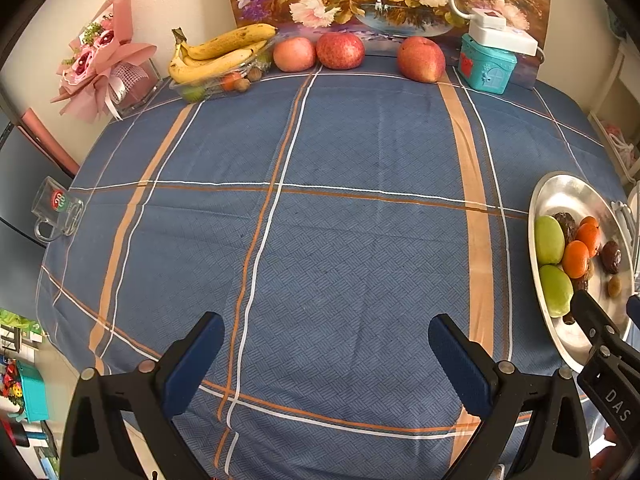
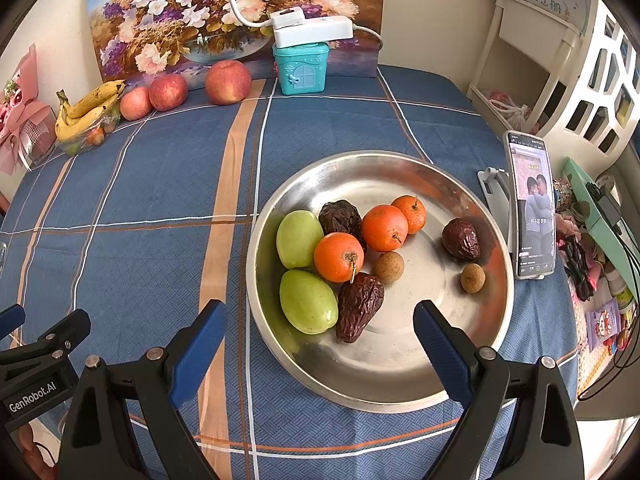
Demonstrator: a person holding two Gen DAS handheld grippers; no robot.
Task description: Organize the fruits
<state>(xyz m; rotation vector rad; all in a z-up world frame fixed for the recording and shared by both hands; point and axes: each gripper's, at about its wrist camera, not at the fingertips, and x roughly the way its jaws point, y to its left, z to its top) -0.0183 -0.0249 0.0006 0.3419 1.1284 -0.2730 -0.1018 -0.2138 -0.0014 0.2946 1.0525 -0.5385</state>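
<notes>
Left wrist: left gripper (image 1: 326, 360) wide open, empty, over bare cloth (image 1: 340, 220); far edge holds bananas (image 1: 216, 54) on a clear tray (image 1: 188, 92) of small fruit, three apples (image 1: 340, 50) loose beside; dish (image 1: 568, 196) at right edge.

Right wrist: right gripper (image 2: 318, 350) wide open, empty, at dish (image 2: 360, 384) near rim; inside: two green fruits (image 2: 307, 301), three oranges (image 2: 339, 257), three dates (image 2: 358, 306), two longans (image 2: 472, 277), mixed. Progress: dish loaded; apples outside; sorting stage undeterminable.
</notes>
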